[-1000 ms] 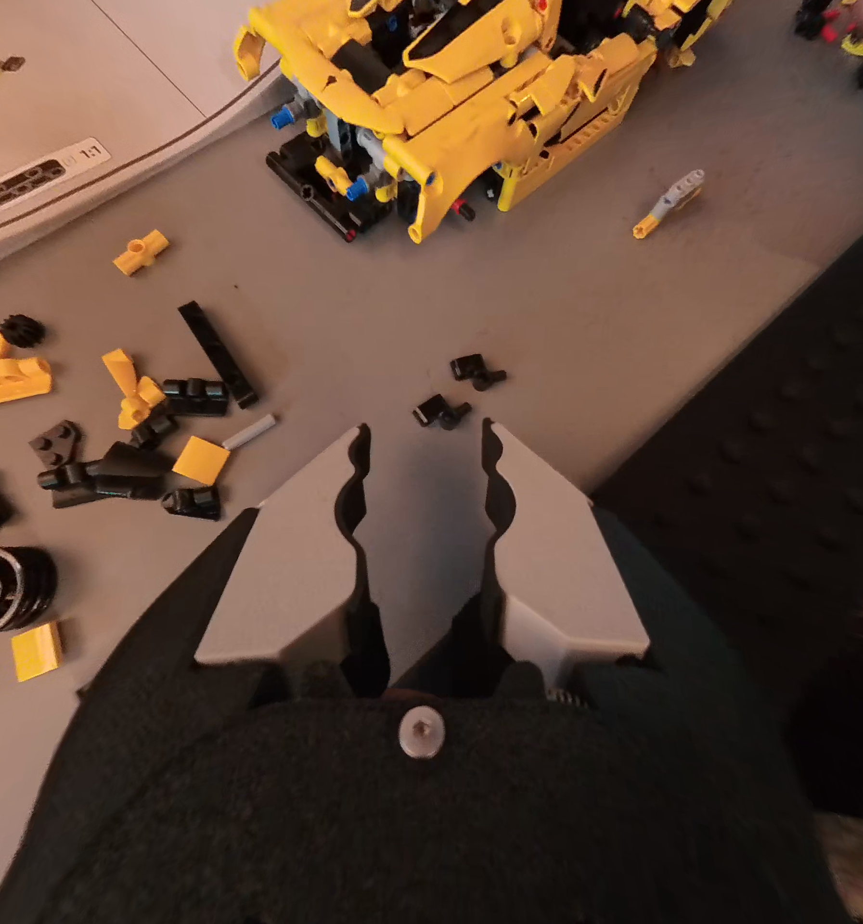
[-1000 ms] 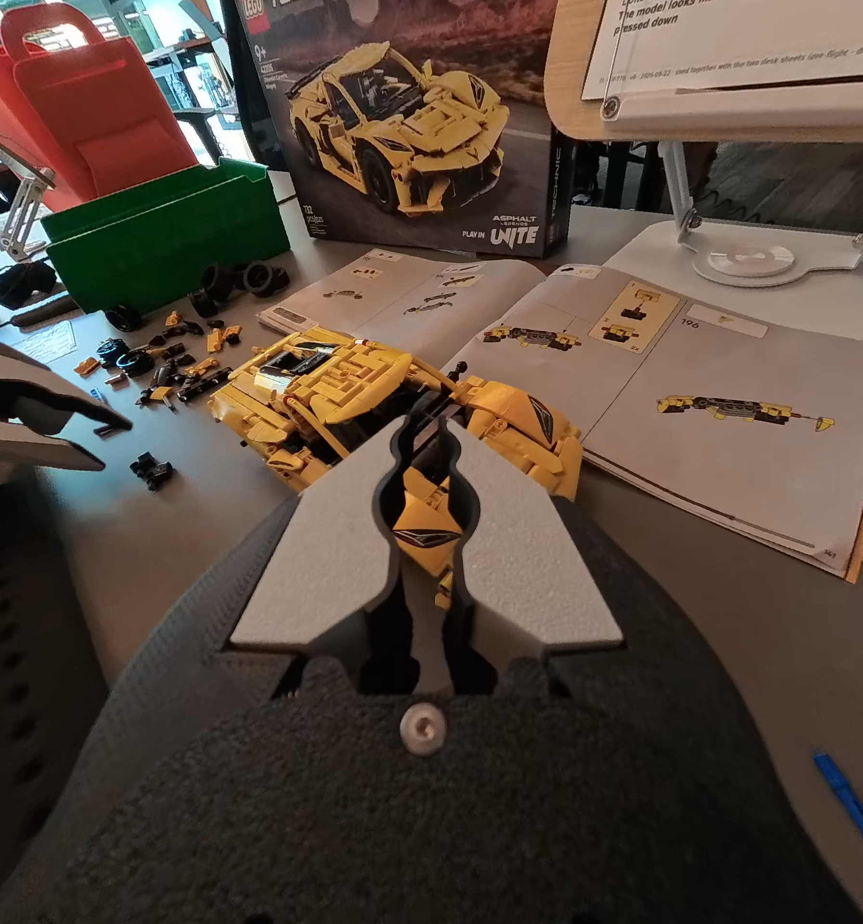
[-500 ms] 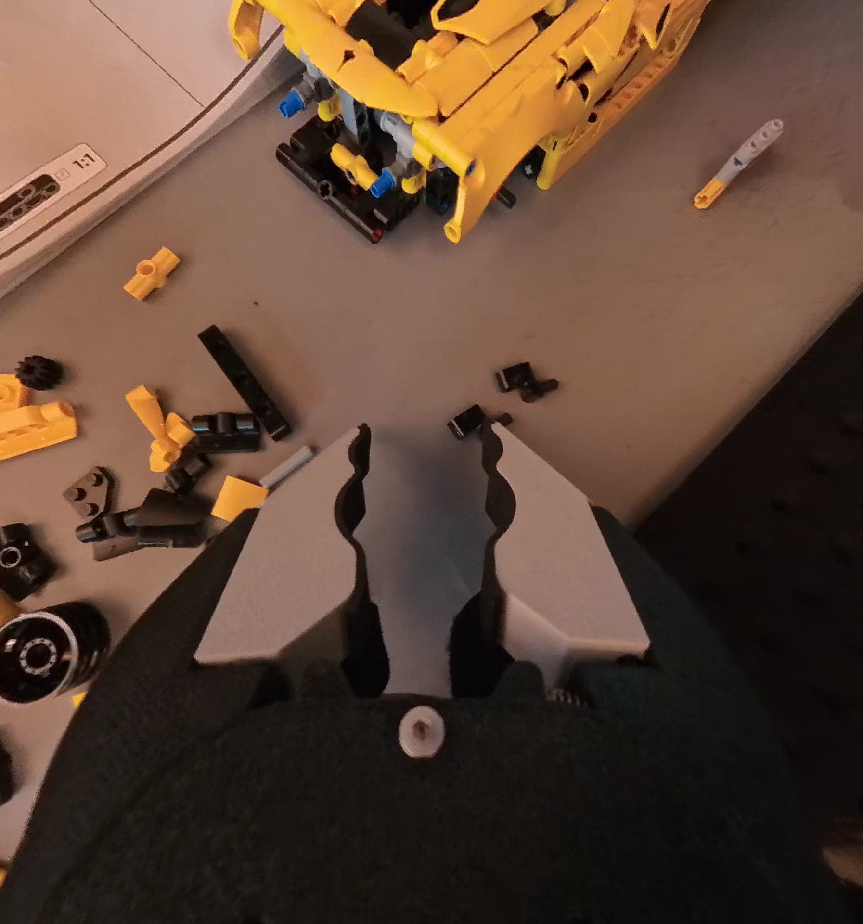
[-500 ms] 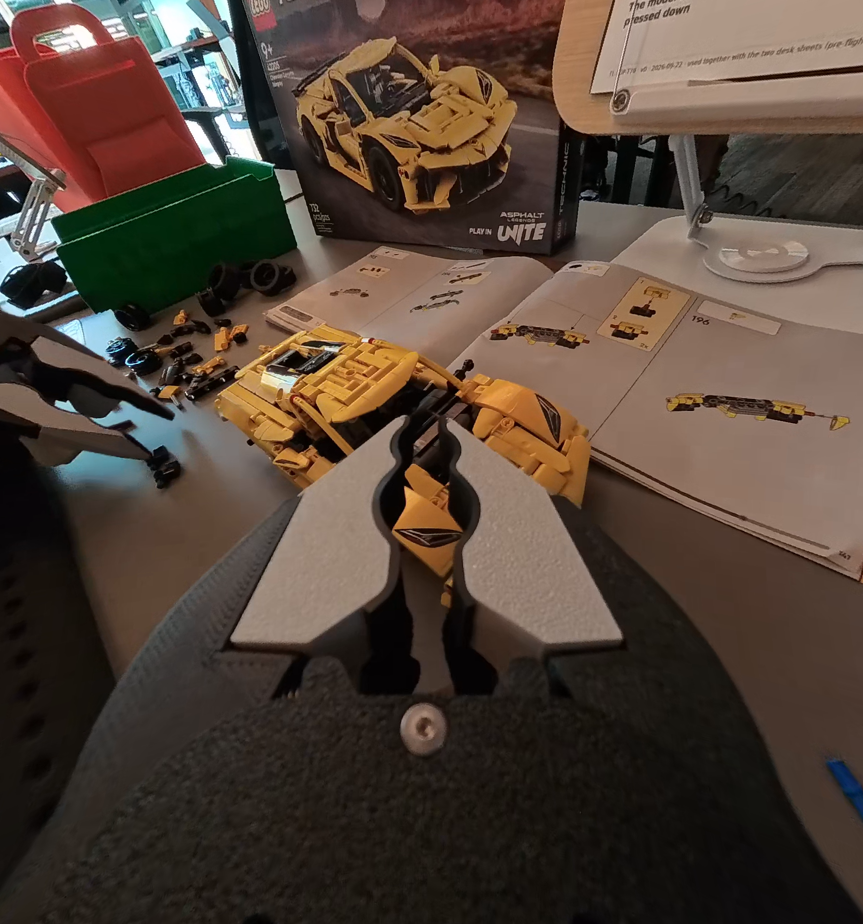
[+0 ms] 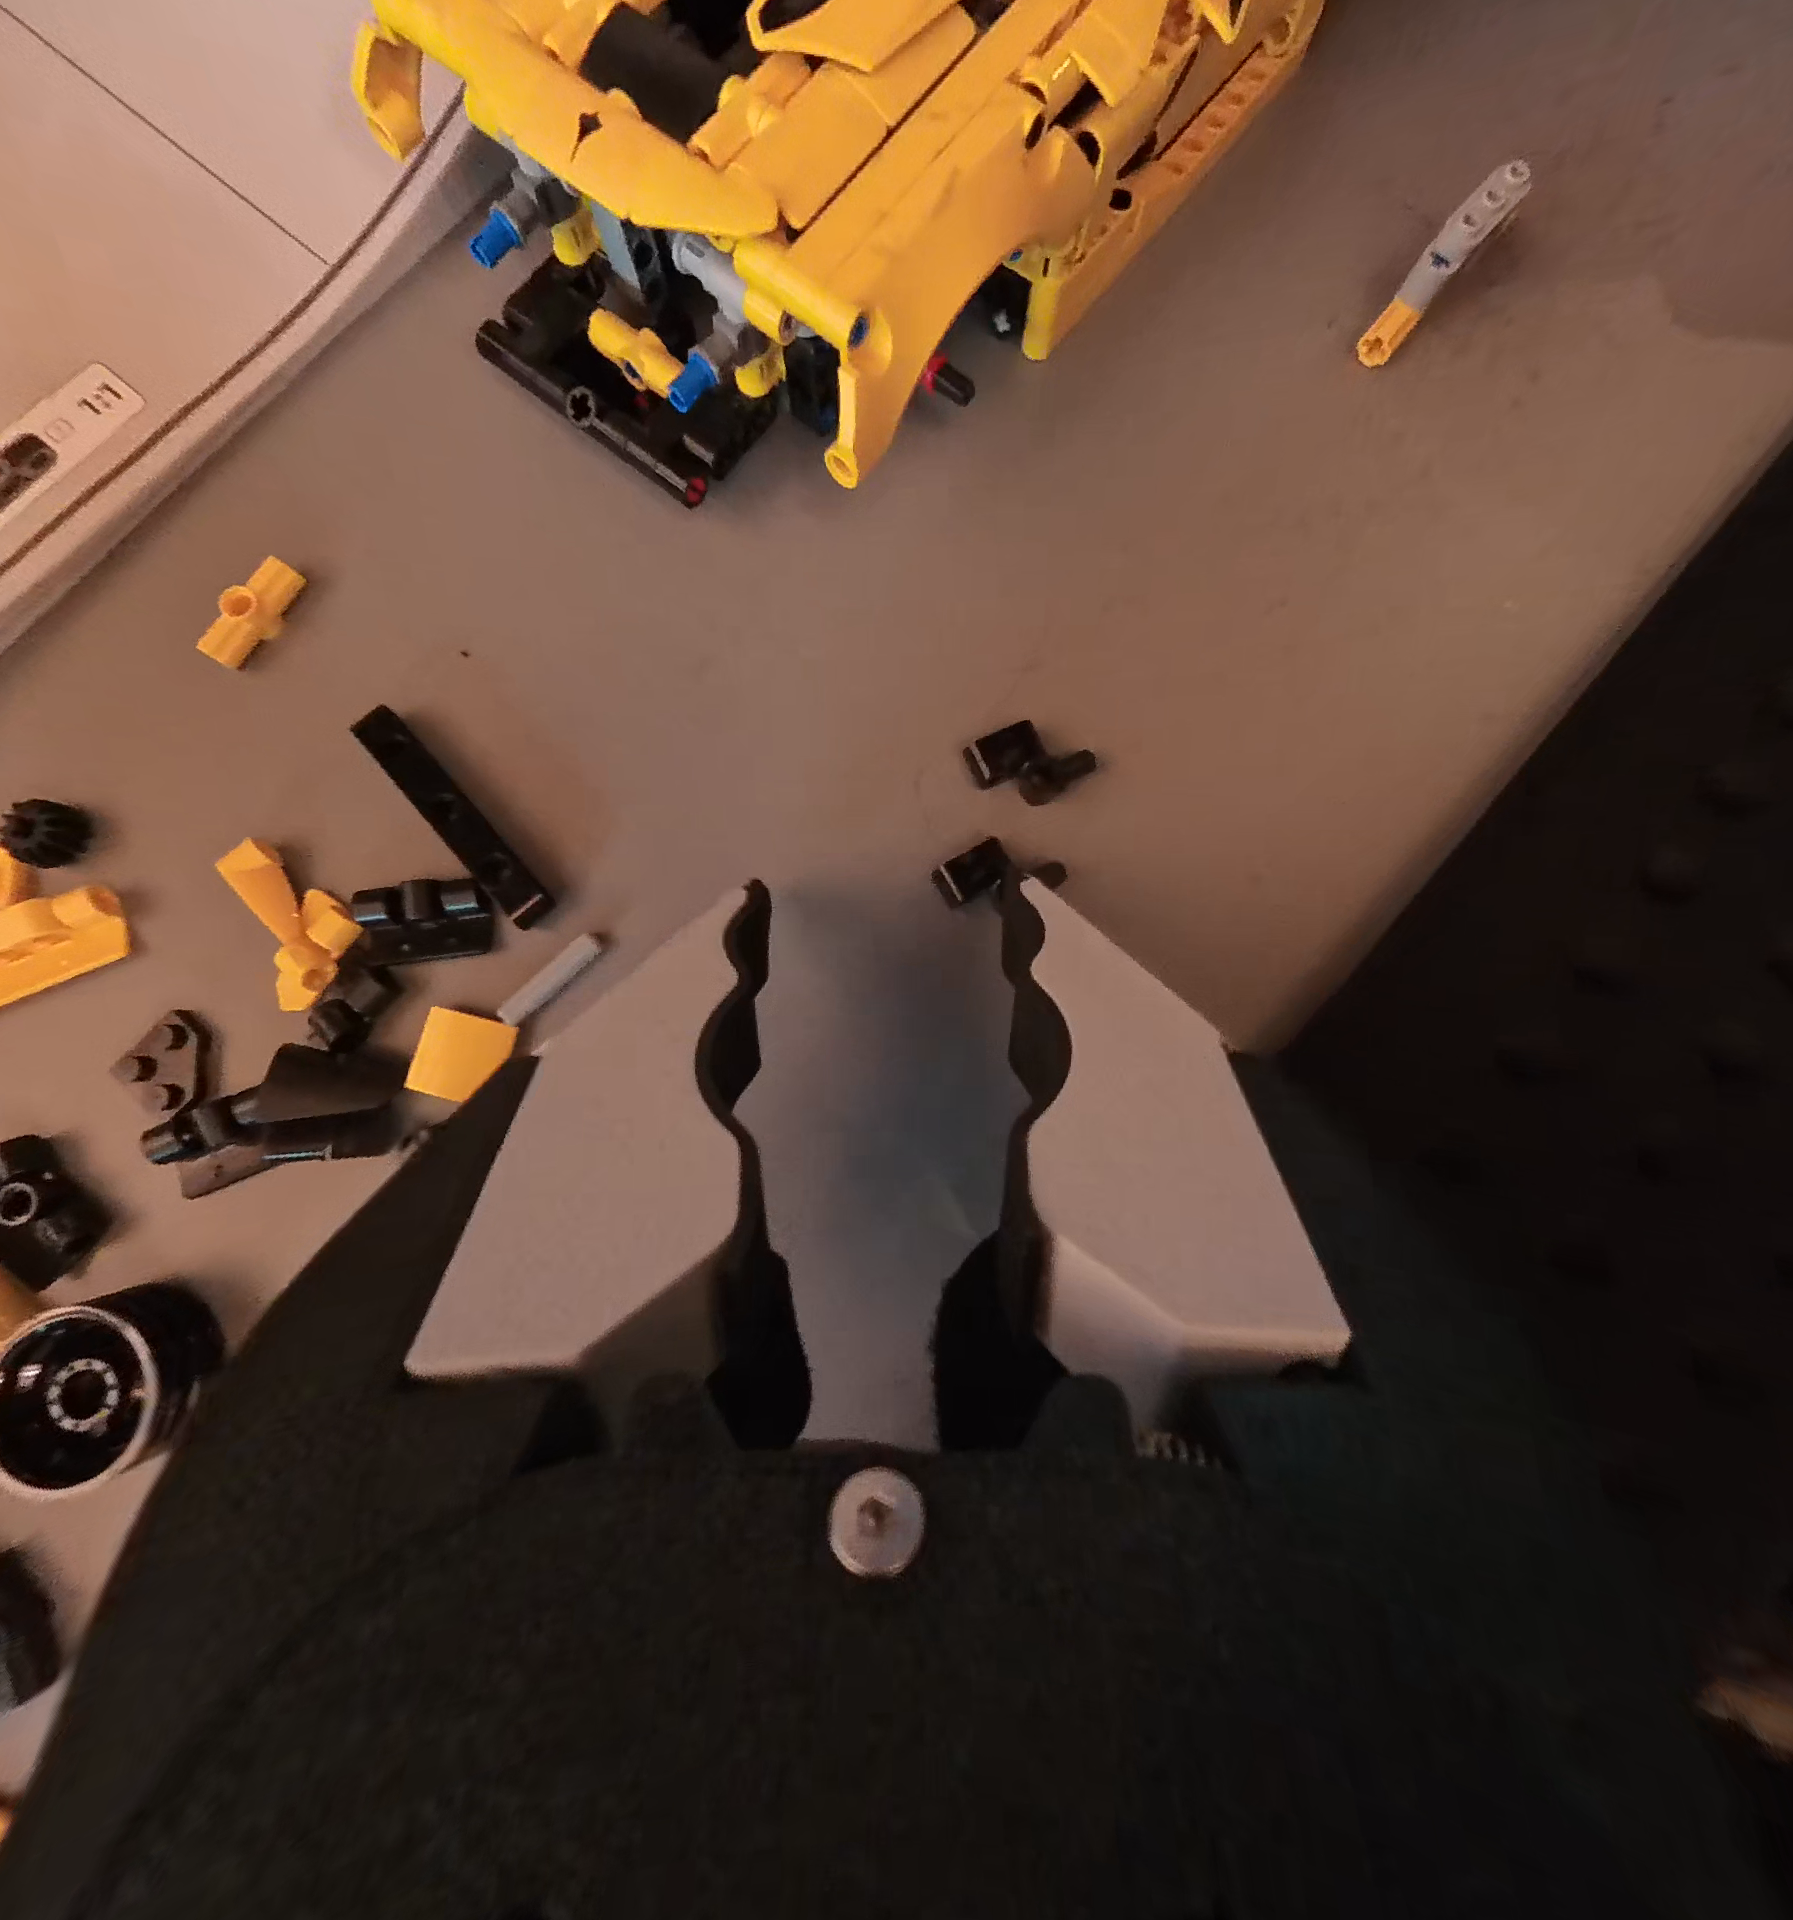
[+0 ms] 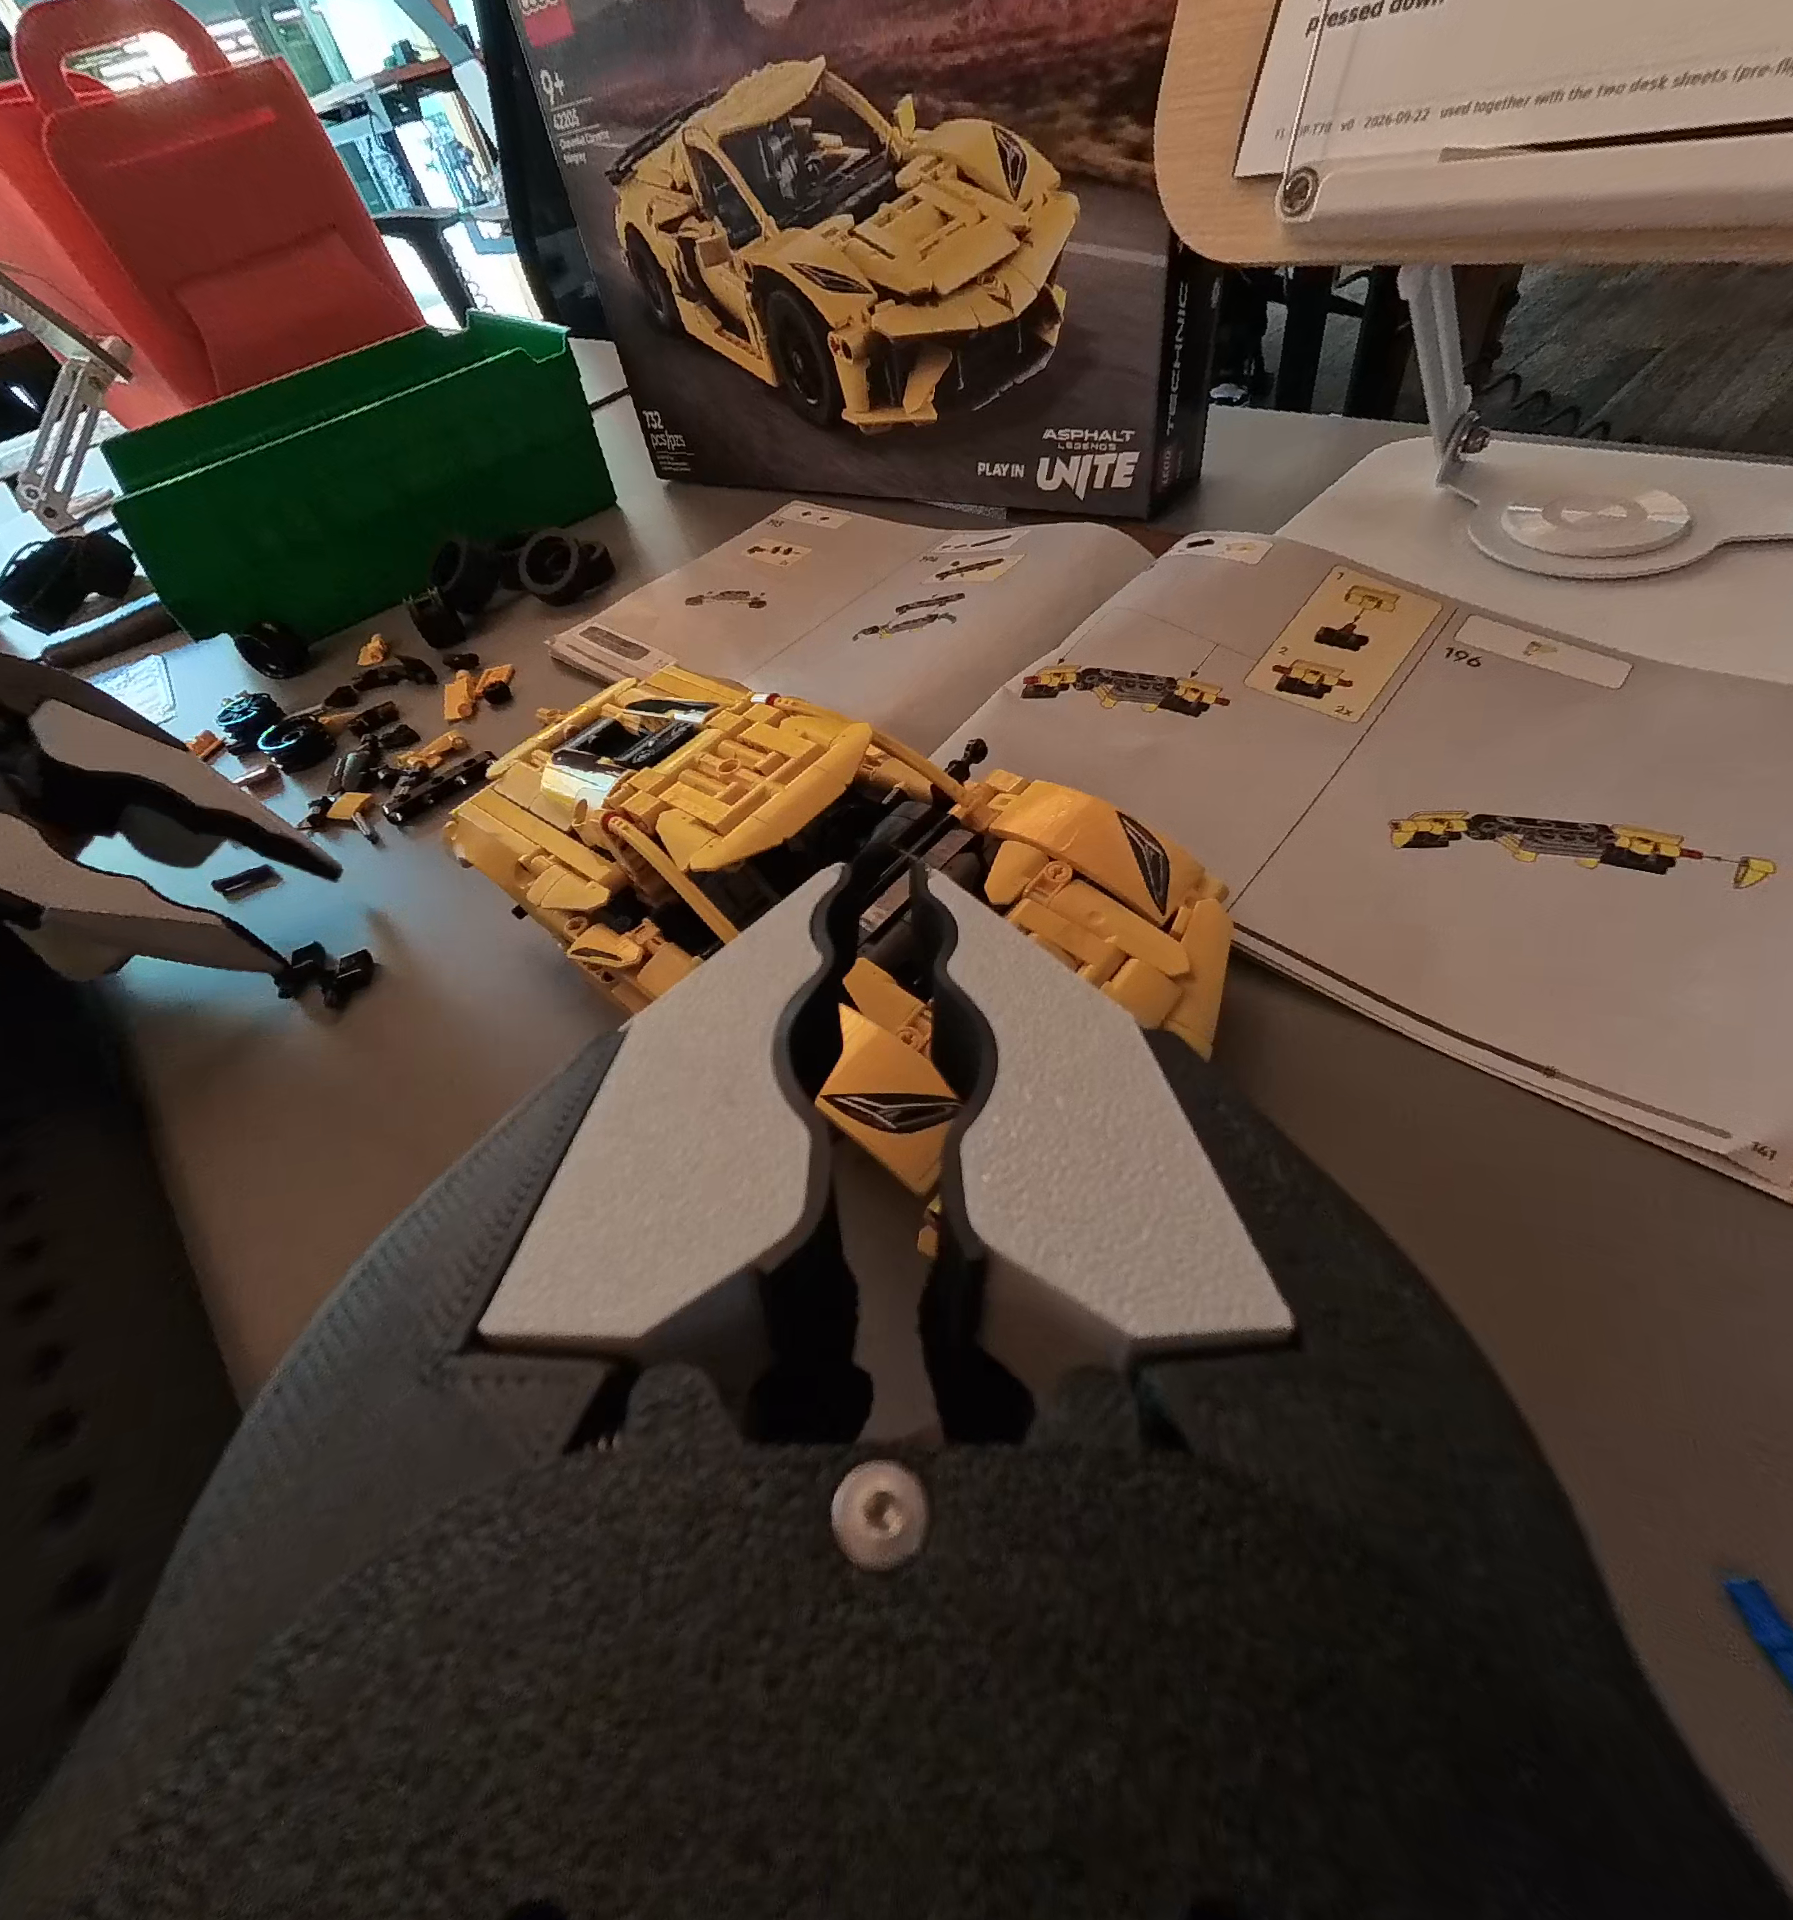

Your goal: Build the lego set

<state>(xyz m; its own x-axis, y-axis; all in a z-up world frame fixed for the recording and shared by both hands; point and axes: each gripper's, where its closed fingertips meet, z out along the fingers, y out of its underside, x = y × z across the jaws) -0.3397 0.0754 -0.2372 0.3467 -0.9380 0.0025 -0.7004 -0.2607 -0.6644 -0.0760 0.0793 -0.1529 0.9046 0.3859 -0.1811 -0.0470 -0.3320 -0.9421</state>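
The yellow lego car [image 6: 767, 790] lies on the grey table [image 6: 404, 1091]; it also shows at the top of the left wrist view [image 5: 819, 187]. My right gripper [image 6: 881, 894] is shut on the car's front corner, a yellow panel with a black headlight mark [image 6: 887, 1091]. My left gripper [image 5: 887, 904] is open and empty, low over the table. Two small black connector pieces lie there: one [image 5: 975, 873] touches its right fingertip, the other [image 5: 1027, 758] lies just beyond. In the right wrist view the left gripper [image 6: 279, 914] reaches in from the left, with the black pieces [image 6: 331, 966] at its tips.
Loose yellow and black parts [image 5: 300, 935] and a black wheel [image 5: 71, 1392] lie left of the left gripper. The open instruction booklet [image 6: 1443, 779], the set's box [image 6: 871, 260], a green bin [image 6: 352, 488] and a white stand base [image 6: 1588, 520] sit behind. The table edge [image 5: 1494, 779] runs to the right. About 30 centimetres separates my left fingertips from my right.
My left gripper has moved forward and right toward the two small black pieces, and stays open. My right gripper keeps its hold on the car.
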